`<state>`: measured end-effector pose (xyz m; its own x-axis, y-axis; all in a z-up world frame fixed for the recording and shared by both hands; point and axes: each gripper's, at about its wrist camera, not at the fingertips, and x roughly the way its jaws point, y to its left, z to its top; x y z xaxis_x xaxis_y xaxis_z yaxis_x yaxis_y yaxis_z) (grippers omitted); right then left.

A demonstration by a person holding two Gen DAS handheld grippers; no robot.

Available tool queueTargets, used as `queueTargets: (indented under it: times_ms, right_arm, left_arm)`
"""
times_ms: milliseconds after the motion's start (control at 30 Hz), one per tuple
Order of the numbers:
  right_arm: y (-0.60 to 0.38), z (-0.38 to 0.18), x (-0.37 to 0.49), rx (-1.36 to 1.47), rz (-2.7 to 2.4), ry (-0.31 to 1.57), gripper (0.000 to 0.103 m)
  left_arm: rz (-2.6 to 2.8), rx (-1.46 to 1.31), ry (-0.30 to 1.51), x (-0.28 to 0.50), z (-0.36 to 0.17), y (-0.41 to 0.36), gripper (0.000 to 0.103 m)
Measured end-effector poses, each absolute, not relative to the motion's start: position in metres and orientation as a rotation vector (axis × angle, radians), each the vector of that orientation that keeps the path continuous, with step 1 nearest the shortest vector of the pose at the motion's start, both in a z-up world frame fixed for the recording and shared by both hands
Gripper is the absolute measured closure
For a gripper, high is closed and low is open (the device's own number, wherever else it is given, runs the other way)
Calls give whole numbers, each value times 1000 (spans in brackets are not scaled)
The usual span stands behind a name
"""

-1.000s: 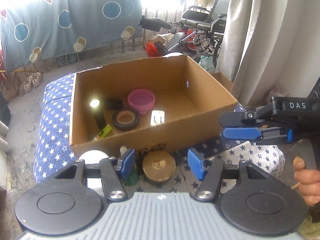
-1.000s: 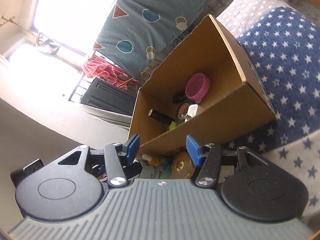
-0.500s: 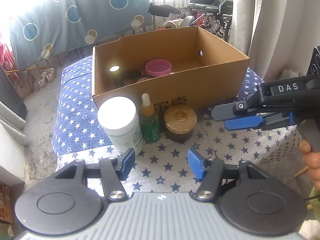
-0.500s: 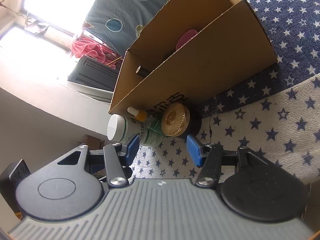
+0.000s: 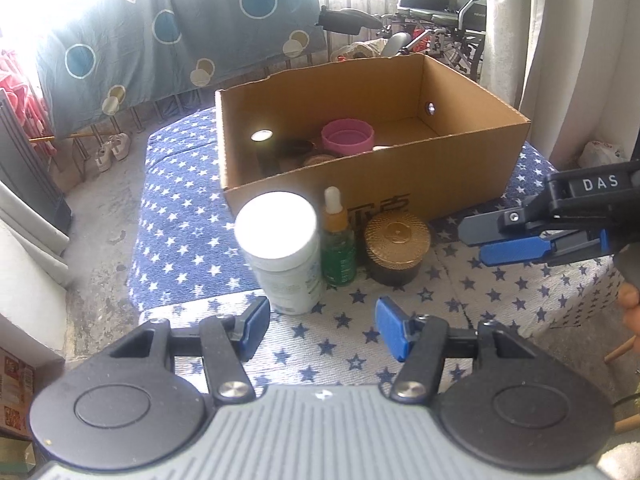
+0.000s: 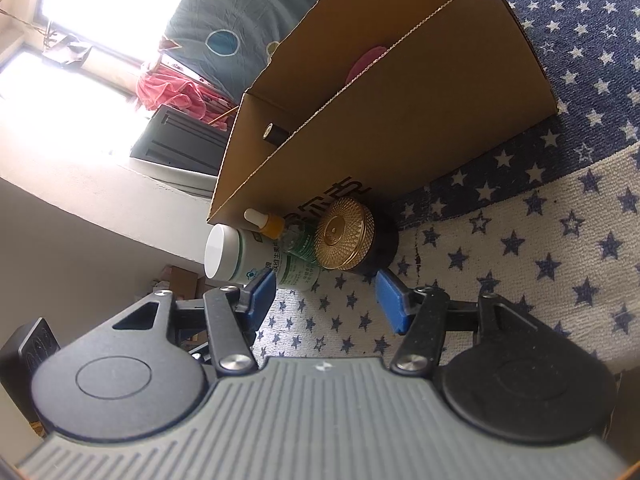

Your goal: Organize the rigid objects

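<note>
Star-print cloth lies under my jaws. "DAS" is printed on my right gripper, whose jaws look nearly closed from the side but stand wide and empty in its own view. My left gripper gapes wide, empty. Just ahead of its jaws stand a white jar, green dropper bottle and gold-lidded jar, against the box.

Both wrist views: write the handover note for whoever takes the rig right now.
Left gripper: open, empty, facing the row.
Right gripper: open, empty, near the jar.
Outside, by the brown cardboard box's front wall: white-lidded plastic bottle, green dropper bottle, gold-lidded dark jar.
Done: pink round cup and some dark items boxed.
Left: box those three.
</note>
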<state>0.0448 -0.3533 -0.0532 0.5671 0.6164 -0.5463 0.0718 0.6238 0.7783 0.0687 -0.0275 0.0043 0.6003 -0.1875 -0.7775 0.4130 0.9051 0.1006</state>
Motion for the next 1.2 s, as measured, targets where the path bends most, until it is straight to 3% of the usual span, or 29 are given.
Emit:
queueTargets:
  times_ms: [400,1200]
  right_arm:
    - [-352,-61,51,865,371,945,46]
    - [-348,-71,84,850,348,941,49]
  left_arm:
    - [-128,420,851,77,1,22,43]
    - [-491,365,818,85,-58,-96,43]
